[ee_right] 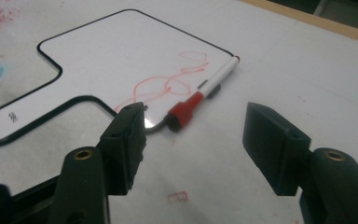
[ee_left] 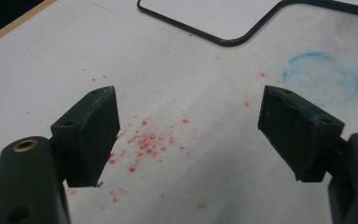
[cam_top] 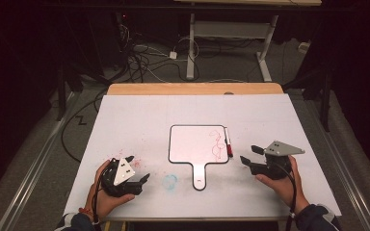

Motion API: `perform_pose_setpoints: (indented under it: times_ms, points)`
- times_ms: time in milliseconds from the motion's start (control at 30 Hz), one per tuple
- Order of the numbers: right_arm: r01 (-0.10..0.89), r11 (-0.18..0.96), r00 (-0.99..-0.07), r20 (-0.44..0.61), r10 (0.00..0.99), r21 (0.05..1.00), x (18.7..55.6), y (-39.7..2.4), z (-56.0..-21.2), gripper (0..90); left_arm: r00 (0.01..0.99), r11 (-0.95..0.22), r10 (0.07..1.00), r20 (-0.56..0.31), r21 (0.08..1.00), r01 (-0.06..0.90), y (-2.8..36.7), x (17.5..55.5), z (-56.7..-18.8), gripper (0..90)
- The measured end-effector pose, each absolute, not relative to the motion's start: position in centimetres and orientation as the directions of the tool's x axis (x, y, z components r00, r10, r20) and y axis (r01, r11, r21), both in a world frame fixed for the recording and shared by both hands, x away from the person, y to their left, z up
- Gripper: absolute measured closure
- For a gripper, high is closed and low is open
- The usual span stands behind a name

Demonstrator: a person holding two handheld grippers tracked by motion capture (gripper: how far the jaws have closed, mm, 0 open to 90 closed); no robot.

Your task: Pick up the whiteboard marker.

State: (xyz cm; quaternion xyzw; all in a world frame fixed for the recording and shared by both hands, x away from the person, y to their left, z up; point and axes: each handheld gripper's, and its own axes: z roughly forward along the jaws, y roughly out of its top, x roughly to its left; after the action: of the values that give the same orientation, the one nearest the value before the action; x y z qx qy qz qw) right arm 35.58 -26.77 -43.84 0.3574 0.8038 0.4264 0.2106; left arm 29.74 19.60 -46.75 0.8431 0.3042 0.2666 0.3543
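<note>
Two black plastic grippers, each held in a hand, rest near the table's front edge. Both are open and hold nothing. Matte, blocky fingers of the left gripper (ee_left: 189,135) stand wide over red specks on the white table cover (cam_top: 135,120), with a faint blue ring stain (ee_left: 320,75) nearby. Ahead of the right gripper (ee_right: 191,144) lies a slim white marker with a red cap (ee_right: 204,92). In the high view, the marker's long axis runs front to back along the right edge of a flat, paddle-shaped white dry-erase board with a black rim (cam_top: 192,143), its red cap pointing toward the person. Looping red scribbles (ee_right: 172,81) cross the board's glossy surface, and its short handle points toward the person.
</note>
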Motion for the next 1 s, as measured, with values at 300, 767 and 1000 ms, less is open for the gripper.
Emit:
perform_pose_setpoints:
  times_ms: [300,767,1000]
  points:
    - [0.554,0.362,-0.615,0.075,0.785,0.750,42.3,-24.9,-43.4,45.1,0.686,-0.584,0.686,0.243,0.746,0.320,19.3,29.7,-46.9,19.8]
    - [0.695,0.316,-0.552,0.197,0.810,0.646,48.2,-22.3,-45.7,57.7,0.691,-0.599,0.679,0.248,0.731,0.326,19.4,29.4,-47.2,19.8]
    - [0.707,0.302,-0.548,0.225,0.805,0.640,48.7,-22.4,-46.3,70.4,0.701,-0.590,0.675,0.228,0.738,0.328,19.4,29.4,-47.1,19.8]
